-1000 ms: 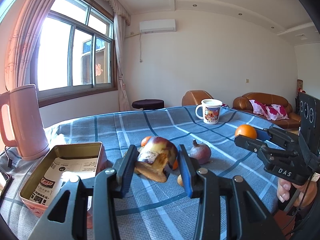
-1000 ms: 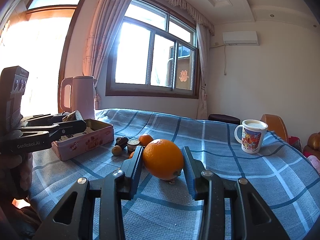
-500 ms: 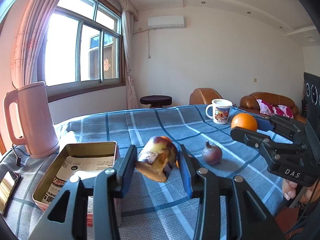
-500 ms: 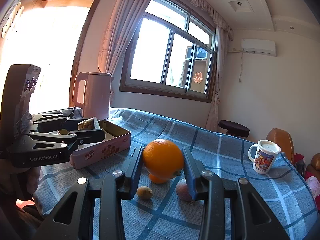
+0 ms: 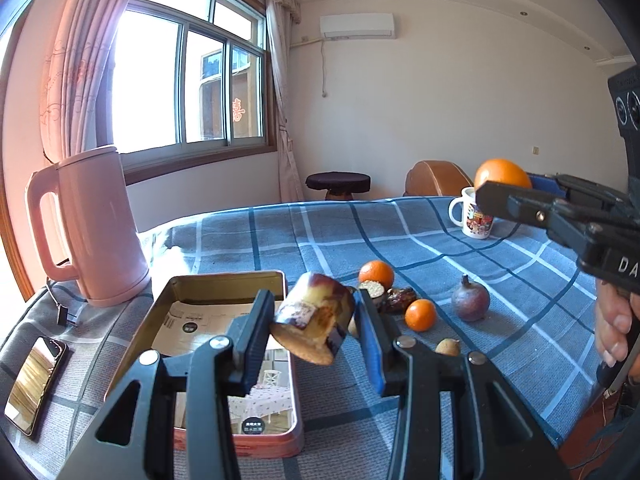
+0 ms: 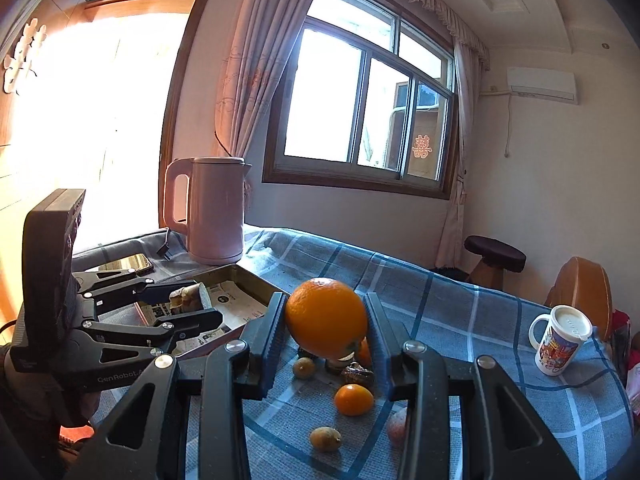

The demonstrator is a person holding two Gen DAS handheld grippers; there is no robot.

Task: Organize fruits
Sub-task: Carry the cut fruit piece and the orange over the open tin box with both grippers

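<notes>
The left gripper (image 5: 314, 322) has its jaws closed on a purple-skinned fruit chunk (image 5: 314, 316), held above the right edge of the open tin (image 5: 224, 280). The right gripper (image 6: 326, 328) clamps a large orange (image 6: 326, 318) in the air over small fruits scattered on the blue checked worktop (image 6: 460, 320), right of the tin.

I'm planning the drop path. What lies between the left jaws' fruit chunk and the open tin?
Nothing in the left wrist view: the fruit chunk, held in the left gripper, hangs by the tin rim, and no other object intervenes.
</notes>
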